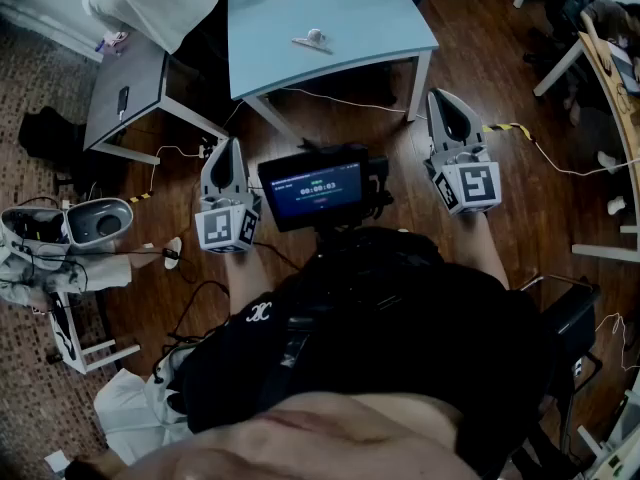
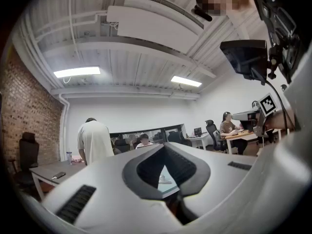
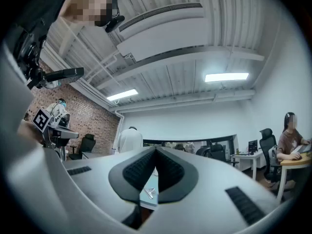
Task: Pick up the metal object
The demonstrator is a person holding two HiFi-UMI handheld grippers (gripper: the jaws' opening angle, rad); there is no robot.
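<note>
Blue table [image 1: 340, 13]: my landmark, it stands in front of me on the wooden floor.
Metal object [image 1: 312, 40]: it lies flat on the blue table, near the middle, and no gripper touches it.
Left gripper [image 1: 230, 148]: I hold it in the air off the table's near left corner. Its fingers are pressed together with nothing between them.
Right gripper [image 1: 441, 103]: I hold it just beside the table's near right leg. Its fingers are also together and empty.
Small screen [image 1: 318, 188]: it is between both grippers, on my side of the table.

The bench [image 1: 340, 18] is looked down on steeply from above and well back in the head view. Both gripper views are aimed toward it from low down and tilted slightly upward. Only the bench is shared, framed between the jaws.
</note>
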